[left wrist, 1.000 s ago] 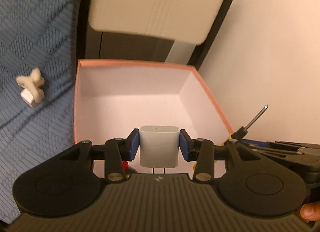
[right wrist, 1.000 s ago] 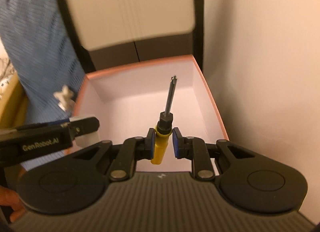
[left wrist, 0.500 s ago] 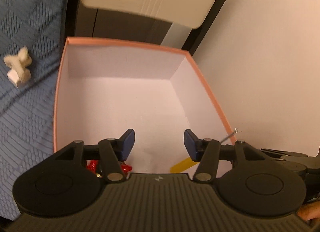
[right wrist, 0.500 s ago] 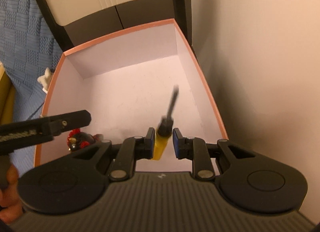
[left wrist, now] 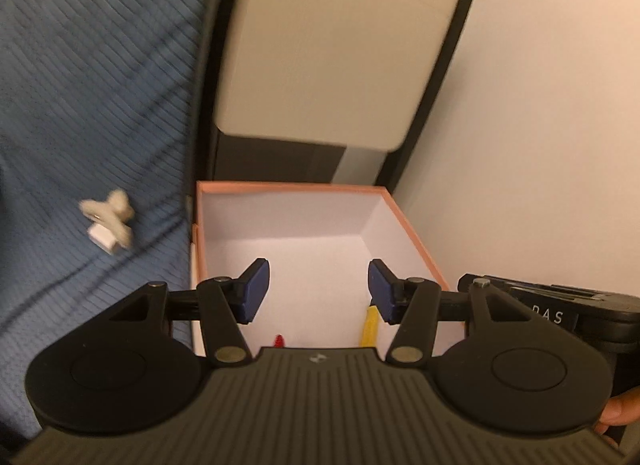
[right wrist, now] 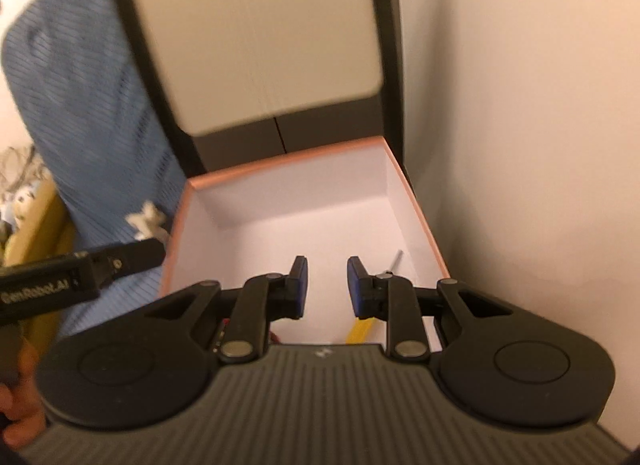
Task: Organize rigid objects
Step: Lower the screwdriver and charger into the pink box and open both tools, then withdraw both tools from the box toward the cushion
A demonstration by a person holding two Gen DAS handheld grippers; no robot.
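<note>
Blue ribbed fabric (left wrist: 92, 105) beside cream wall; pink-rimmed box (left wrist: 412, 233) between them. Left gripper (left wrist: 316, 289): spread wide, empty, above box. Right gripper (right wrist: 323, 285): parted, empty, above box. Yellow-handled screwdriver (right wrist: 360, 331): in box, shaft toward the far right wall. White clip-like piece (left wrist: 107, 221): on fabric, outside box, left of both grippers; left gripper nearer, likely next pick.

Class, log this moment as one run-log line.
left claw: open | right claw: open | yellow-handled screwdriver: in pink-rimmed white cardboard box | small white plastic piece: on blue quilted fabric
</note>
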